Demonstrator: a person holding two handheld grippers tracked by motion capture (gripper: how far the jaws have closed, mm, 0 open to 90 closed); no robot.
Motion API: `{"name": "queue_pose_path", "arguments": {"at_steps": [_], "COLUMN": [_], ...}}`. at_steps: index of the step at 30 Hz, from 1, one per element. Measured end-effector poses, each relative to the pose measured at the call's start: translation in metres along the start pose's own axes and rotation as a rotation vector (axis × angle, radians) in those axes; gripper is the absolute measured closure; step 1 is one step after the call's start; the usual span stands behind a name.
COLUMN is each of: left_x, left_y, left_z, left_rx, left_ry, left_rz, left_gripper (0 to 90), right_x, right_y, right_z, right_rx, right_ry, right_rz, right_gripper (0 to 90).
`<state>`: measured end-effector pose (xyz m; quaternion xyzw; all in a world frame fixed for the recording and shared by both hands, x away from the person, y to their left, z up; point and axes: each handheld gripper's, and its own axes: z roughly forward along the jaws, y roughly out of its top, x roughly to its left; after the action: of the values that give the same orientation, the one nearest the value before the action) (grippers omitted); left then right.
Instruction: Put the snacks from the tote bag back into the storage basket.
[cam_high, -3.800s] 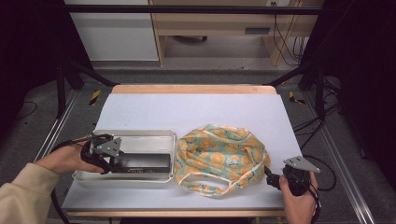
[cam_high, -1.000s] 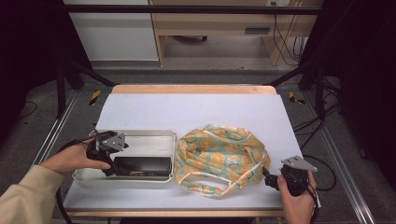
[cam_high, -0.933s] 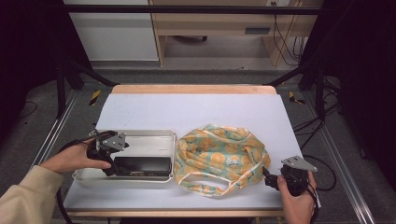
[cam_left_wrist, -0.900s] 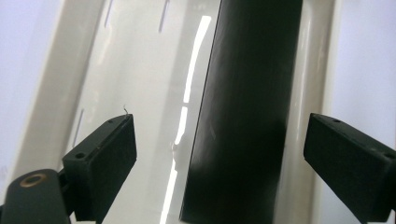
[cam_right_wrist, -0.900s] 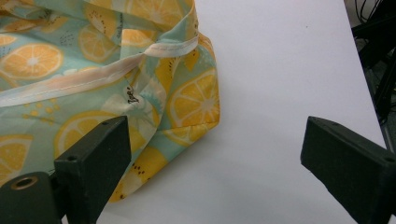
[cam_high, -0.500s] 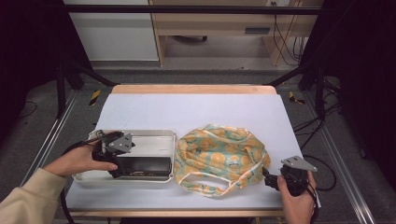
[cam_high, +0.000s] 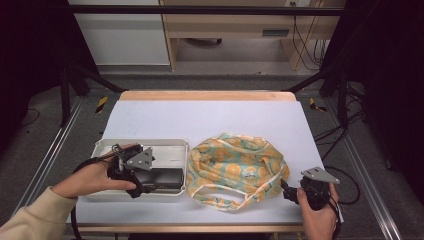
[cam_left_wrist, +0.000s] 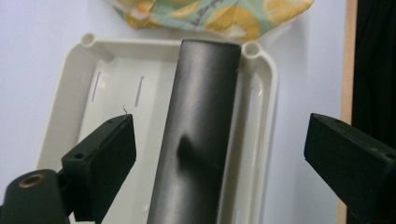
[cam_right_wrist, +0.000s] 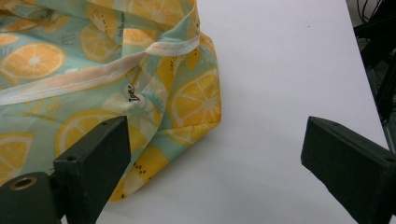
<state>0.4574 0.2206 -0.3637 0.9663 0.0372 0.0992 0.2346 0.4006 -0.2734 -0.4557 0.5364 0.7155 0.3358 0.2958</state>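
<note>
- The left tongs hang over the tray at the front left of the surface, held by the left hand.
- In the left gripper view the left tongs stand wide, one jaw on each side of a black tube; neither jaw touches it.
- The tube lies lengthwise in the tray's front half.
- A bag printed with orange slices lies crumpled just right of the tray, its strap looping toward the front edge.
- The right tongs rest near the front right corner, held by the right hand, pointing at the bag's right end.
- In the right gripper view the right tongs are wide apart and hold nothing; the bag's corner lies just past the left jaw, bare surface between the jaws.
</note>
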Motion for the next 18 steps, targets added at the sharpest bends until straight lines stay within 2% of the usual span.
{"name": "queue_pose_path", "arguments": {"at_steps": [9,18], "left_x": [-0.012,-0.015], "left_y": [0.019,0.035], "left_z": [0.001,0.004], "left_rx": [-0.021,-0.059], "left_ry": [0.010,0.042], "left_rz": [0.028,-0.006], "left_gripper": [9.3,9.3], "right_x": [0.000,0.000], "right_y": [0.000,0.000], "right_z": [0.000,0.000], "right_rx": [0.001,0.003], "right_ry": [0.000,0.000], "right_rz": [0.000,-0.002], "right_gripper": [8.7,8.6]}}
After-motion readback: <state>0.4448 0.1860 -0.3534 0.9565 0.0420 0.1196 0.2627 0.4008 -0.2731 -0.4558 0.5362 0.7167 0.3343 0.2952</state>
